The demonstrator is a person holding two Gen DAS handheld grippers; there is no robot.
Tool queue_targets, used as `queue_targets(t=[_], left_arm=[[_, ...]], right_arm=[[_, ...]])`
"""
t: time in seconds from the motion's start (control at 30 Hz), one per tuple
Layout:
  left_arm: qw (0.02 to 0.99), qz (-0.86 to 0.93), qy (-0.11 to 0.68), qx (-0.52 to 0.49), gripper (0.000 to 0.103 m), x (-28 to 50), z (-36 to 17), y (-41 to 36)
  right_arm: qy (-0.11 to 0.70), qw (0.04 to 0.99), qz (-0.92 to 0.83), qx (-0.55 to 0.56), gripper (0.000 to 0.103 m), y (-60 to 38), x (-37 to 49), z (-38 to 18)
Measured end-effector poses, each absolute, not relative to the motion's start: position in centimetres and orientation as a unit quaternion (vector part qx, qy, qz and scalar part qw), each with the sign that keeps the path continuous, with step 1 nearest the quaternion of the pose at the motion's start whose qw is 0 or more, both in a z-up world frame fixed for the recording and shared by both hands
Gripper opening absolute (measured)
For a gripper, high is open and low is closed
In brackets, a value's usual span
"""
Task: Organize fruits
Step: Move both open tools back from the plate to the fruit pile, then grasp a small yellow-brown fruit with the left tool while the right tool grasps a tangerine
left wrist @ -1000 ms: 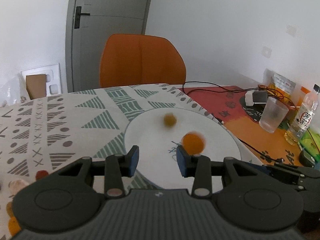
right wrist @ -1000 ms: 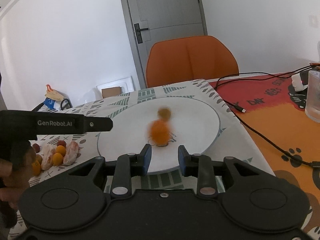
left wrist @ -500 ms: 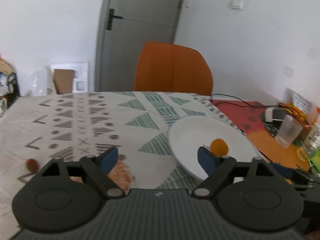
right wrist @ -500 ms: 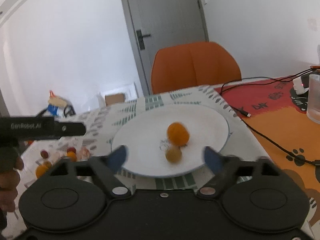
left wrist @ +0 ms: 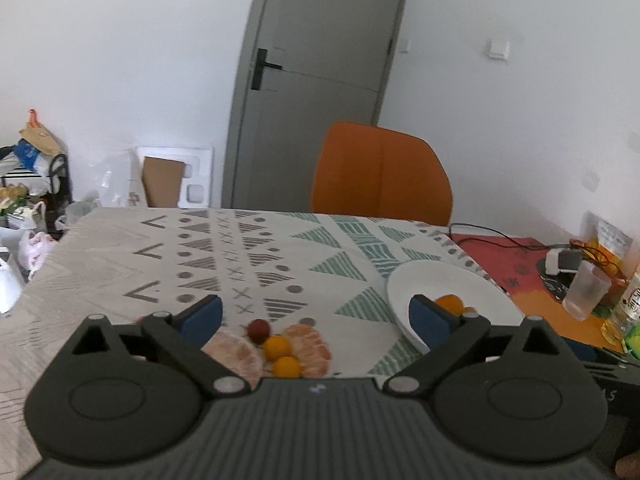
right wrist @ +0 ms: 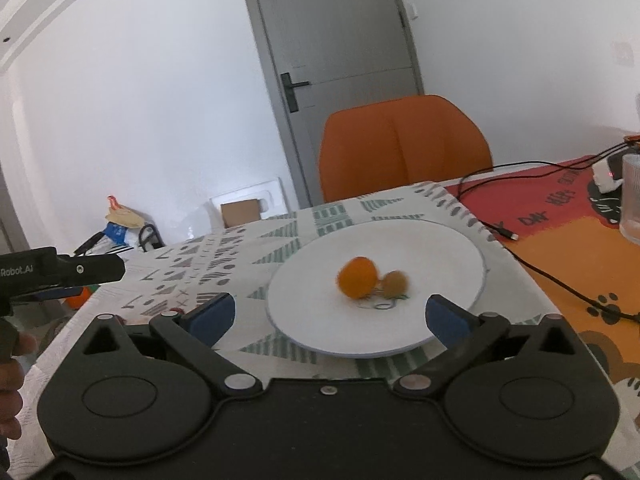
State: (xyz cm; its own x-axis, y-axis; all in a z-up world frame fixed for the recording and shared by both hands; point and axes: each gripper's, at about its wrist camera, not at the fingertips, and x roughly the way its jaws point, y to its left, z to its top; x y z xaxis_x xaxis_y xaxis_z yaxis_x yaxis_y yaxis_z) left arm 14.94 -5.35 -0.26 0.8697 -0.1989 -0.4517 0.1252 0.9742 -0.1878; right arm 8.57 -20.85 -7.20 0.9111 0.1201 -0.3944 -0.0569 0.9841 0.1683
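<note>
On my left wrist view the left gripper [left wrist: 316, 314] has its jaws opening, wide apart, nothing pressed between the pads; a cluster of fruit lies on the patterned tablecloth [left wrist: 256, 256] in the gap: a red berry [left wrist: 257, 329], two small yellow-orange fruits [left wrist: 277, 347] touching each other, and peeled citrus segments [left wrist: 310, 342] either side. The white plate [left wrist: 472, 284] sits at 2 o'clock from that cluster, well apart, partly behind my right-hand pad. On my right wrist view the right gripper [right wrist: 330, 312] is likewise opening, jaws wide and empty, the near rim of the plate [right wrist: 440, 248] between the pads. On the plate an orange fruit [right wrist: 357, 277] rests near the centre, blurred, with a smaller brownish fruit [right wrist: 395, 282] touching it at 3 o'clock. An orange chair [right wrist: 404, 144] stands at 12 o'clock beyond the table; a clear cup [left wrist: 585, 295] stands at the far right
</note>
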Motion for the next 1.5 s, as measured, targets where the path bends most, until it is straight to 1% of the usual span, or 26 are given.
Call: queue_targets(t=[0.23, 0.57, 0.87, 0.97, 1.03, 1.07, 1.13, 1.17, 1.23, 1.33, 1.37, 1.43, 1.5], left_arm=[[0.967, -0.049, 0.239, -0.077, 0.099, 13.2, -0.1, -2.6], [0.967, -0.027, 0.233, -0.103, 0.099, 11.2, -0.4, 1.7], [0.964, 0.000, 0.229, -0.133, 0.099, 10.8, -1.4, 5.0], [0.963, 0.004, 0.231, -0.142, 0.098, 10.8, -1.9, 5.7], [0.961, 0.005, 0.234, -0.148, 0.097, 10.8, -2.2, 6.0], [0.960, 0.005, 0.235, -0.150, 0.097, 10.8, -2.4, 6.1], [0.960, 0.003, 0.236, -0.150, 0.096, 11.1, -2.8, 6.2], [0.960, 0.002, 0.237, -0.149, 0.096, 11.2, -2.9, 6.2], [0.959, -0.003, 0.240, -0.148, 0.093, 11.5, -3.3, 6.1], [0.957, -0.012, 0.248, -0.150, 0.085, 12.0, -3.8, 6.0], [0.956, -0.014, 0.251, -0.150, 0.081, 12.1, -4.1, 6.1], [0.954, -0.017, 0.258, -0.154, 0.074, 12.6, -4.6, 6.1], [0.950, -0.022, 0.266, -0.161, 0.064, 13.2, -5.1, 6.2]], right_arm=[[0.204, 0.973, 0.070, 0.076, 0.103, -18.8, 8.1, -6.9], [0.218, 0.968, 0.094, 0.081, 0.103, -16.4, 8.6, -7.2], [0.220, 0.967, 0.120, 0.054, 0.103, -13.8, 8.9, -7.3], [0.225, 0.964, 0.133, 0.045, 0.100, -13.0, 9.1, -7.4], [0.229, 0.962, 0.141, 0.040, 0.093, -12.4, 9.3, -7.5], [0.231, 0.961, 0.146, 0.039, 0.091, -12.2, 9.4, -7.6], [0.239, 0.958, 0.153, 0.036, 0.083, -11.8, 9.8, -7.8], [0.242, 0.957, 0.156, 0.035, 0.080, -11.7, 9.9, -7.9], [0.249, 0.954, 0.163, 0.031, 0.072, -11.3, 10.3, -8.1], [0.259, 0.950, 0.171, 0.028, 0.065, -10.7, 10.8, -8.5], [0.262, 0.949, 0.171, 0.027, 0.064, -10.6, 11.0, -8.6], [0.270, 0.947, 0.171, 0.025, 0.058, -10.2, 11.5, -8.9], [0.279, 0.944, 0.174, 0.024, 0.052, -9.9, 12.0, -9.2]])
